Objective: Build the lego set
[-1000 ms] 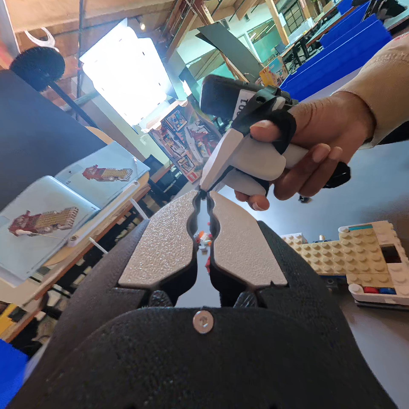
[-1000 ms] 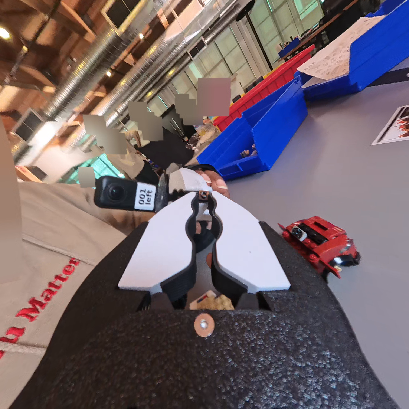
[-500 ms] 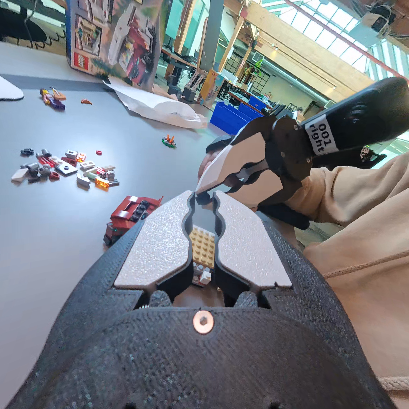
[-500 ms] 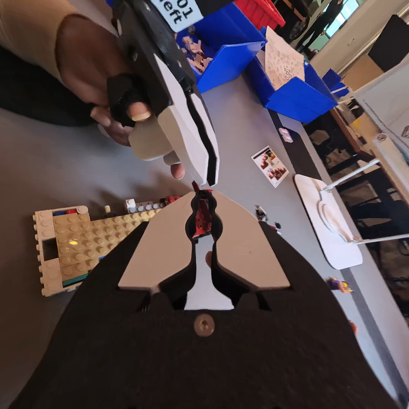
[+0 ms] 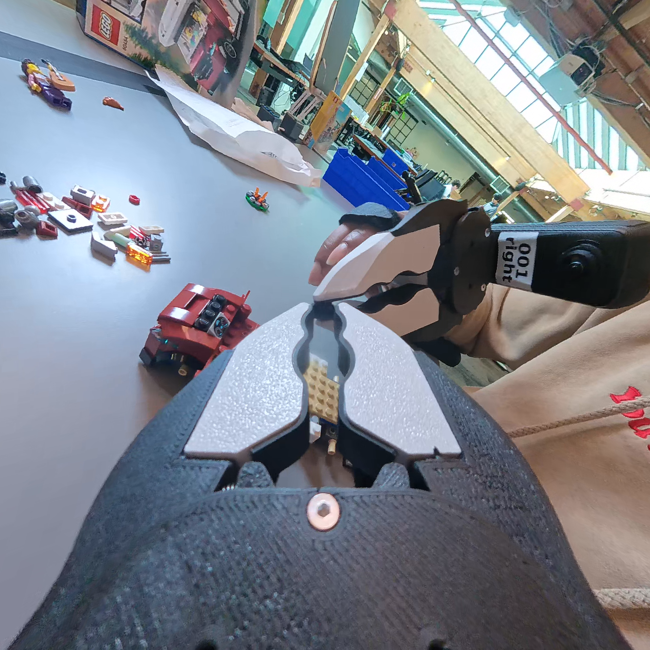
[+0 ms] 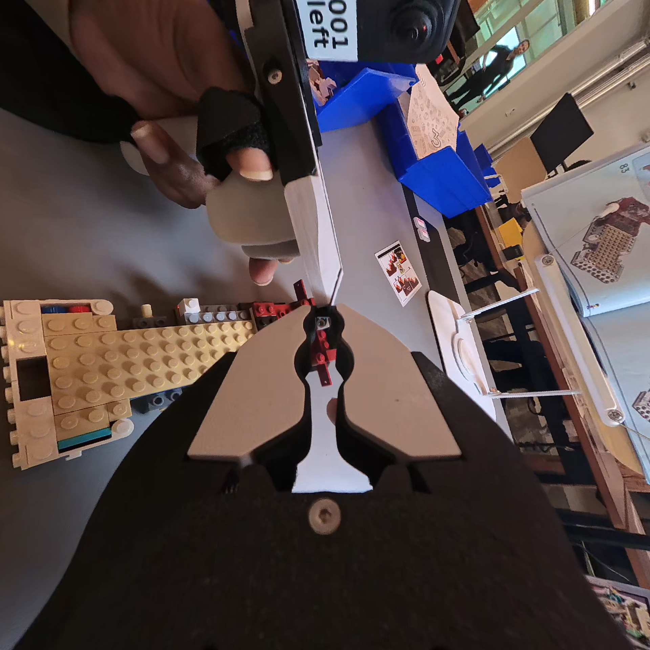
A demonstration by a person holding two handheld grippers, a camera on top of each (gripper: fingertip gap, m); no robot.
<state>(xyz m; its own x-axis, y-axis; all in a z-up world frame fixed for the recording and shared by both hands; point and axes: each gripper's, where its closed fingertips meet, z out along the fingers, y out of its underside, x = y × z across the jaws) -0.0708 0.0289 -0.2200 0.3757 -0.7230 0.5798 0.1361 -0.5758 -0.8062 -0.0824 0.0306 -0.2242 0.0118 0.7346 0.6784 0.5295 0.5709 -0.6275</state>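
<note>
Pebbled grey pads of your left gripper (image 5: 323,309) and smooth ones of your right gripper (image 6: 323,314) meet tip to tip, both pinching one small dark square brick (image 6: 322,322) above the studded tan plate (image 6: 140,362); your hands (image 6: 169,116) angle in crosswise.

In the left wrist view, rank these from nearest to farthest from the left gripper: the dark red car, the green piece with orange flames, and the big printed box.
From the left gripper:
1. Dark red car, just left of the fingers.
2. Green piece with orange flames, farther out on the table.
3. Big printed box, at the table's far edge.
</note>
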